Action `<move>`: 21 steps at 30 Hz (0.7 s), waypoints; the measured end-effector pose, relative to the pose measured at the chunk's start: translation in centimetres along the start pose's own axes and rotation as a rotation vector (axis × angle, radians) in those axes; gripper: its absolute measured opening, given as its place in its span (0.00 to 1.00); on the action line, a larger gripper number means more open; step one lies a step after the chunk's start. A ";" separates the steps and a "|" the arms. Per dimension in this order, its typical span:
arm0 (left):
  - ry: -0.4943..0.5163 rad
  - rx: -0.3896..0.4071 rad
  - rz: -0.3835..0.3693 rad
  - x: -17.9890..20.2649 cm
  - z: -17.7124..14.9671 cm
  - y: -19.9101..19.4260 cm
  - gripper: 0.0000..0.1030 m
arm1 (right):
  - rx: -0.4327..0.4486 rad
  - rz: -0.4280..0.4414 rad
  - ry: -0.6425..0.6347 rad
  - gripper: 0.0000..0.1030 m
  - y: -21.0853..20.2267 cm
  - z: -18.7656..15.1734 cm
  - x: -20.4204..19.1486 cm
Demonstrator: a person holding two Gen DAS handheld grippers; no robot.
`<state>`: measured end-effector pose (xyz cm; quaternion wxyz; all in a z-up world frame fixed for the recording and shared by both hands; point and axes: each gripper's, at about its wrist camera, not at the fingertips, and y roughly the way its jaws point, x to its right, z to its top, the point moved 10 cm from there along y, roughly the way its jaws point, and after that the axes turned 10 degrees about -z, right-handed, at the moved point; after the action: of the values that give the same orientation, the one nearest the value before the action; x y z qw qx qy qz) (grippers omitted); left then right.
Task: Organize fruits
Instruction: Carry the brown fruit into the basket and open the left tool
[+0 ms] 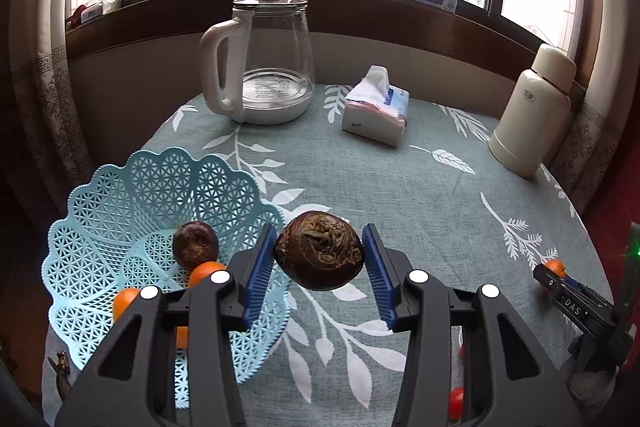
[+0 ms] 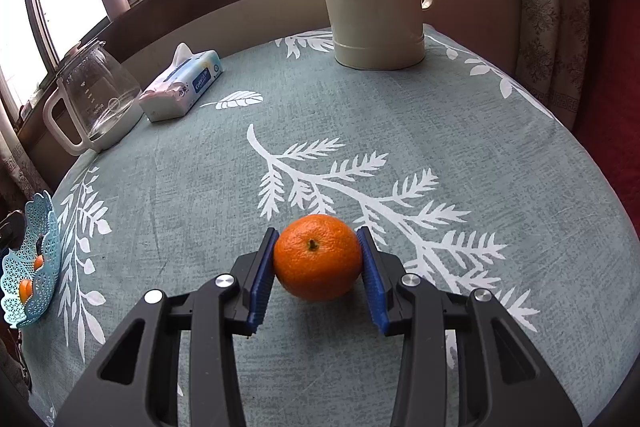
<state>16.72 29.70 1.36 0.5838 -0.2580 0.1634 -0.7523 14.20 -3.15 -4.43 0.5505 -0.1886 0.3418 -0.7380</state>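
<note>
Fruits: dark brown one (image 1: 319, 254) is pinched between the left gripper (image 1: 320, 269) fingers, held above the surface (image 1: 400, 187) just right of the basket (image 1: 132, 195). Both pads touch it, fingers part closed around it. The basket already holds another brown fruit (image 1: 195, 245) and some oranges (image 1: 206, 271).

Right gripper (image 2: 318, 269): fingers closed against both sides of an orange (image 2: 318, 257), which looks like it's resting on the surface, well apart from the basket at the far left edge (image 2: 30, 267).

Risks, as I judge them:
- The brown fruit is round and gripped near its widest part; a tilt or jerk could roll it out before it's over the basket.
- The basket is light lattice and sits at the surface edge; a finger knock on the rim could tip or shove it off.
- A drop from height could bounce fruit out.
- The orange has a long carry across; both grippers converging on the basket could collide.
</note>
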 end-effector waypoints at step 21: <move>-0.169 0.031 0.179 -11.4 0.1 -2.0 0.45 | 0.000 0.000 -0.001 0.39 0.0 0.0 0.0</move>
<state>17.31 41.17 0.30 0.6642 -0.2957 0.1243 -0.6752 14.13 -3.14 -4.43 0.5506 -0.1889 0.3412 -0.7380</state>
